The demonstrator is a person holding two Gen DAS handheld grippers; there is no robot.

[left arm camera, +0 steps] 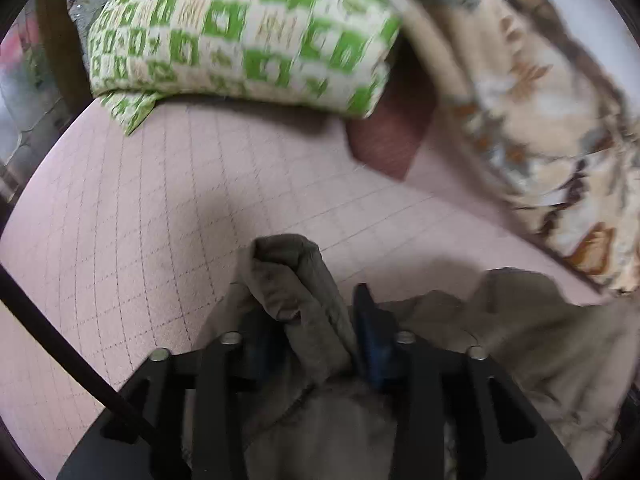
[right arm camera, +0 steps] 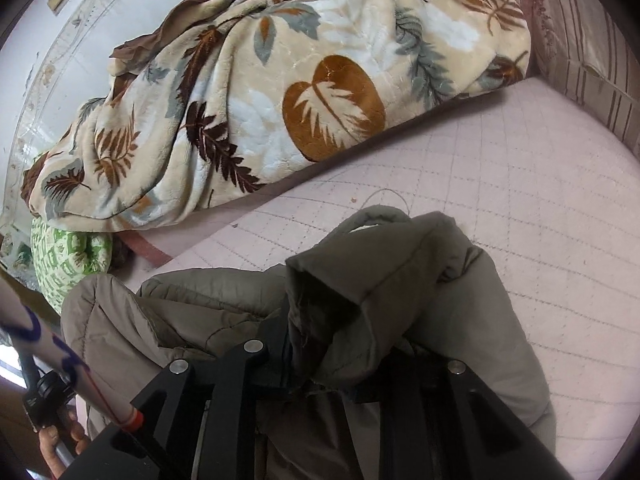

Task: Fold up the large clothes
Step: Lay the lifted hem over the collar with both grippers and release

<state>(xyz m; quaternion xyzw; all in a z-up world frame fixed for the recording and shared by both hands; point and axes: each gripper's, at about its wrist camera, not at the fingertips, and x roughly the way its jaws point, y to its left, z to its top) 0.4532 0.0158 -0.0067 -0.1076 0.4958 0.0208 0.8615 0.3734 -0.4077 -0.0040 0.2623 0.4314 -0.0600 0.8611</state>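
A grey-brown padded jacket point(left arm camera: 520, 332) lies on the pink checked bedsheet point(left arm camera: 160, 208). My left gripper point(left arm camera: 312, 320) is shut on a bunched fold of the jacket, which sticks up between the fingers. In the right wrist view my right gripper point(right arm camera: 340, 344) is shut on another thick fold of the same jacket point(right arm camera: 380, 280); the cloth drapes over the fingers and hides their tips. The rest of the jacket spreads to the left point(right arm camera: 160, 312) on the sheet point(right arm camera: 540, 220).
A green and white patterned pillow point(left arm camera: 240, 32) lies at the far side. A cream leaf-print blanket point(right arm camera: 260, 92) is heaped along the wall. A striped cushion point(right arm camera: 580, 40) stands at the far right. A dark red cloth point(left arm camera: 388, 136) lies under the pillow.
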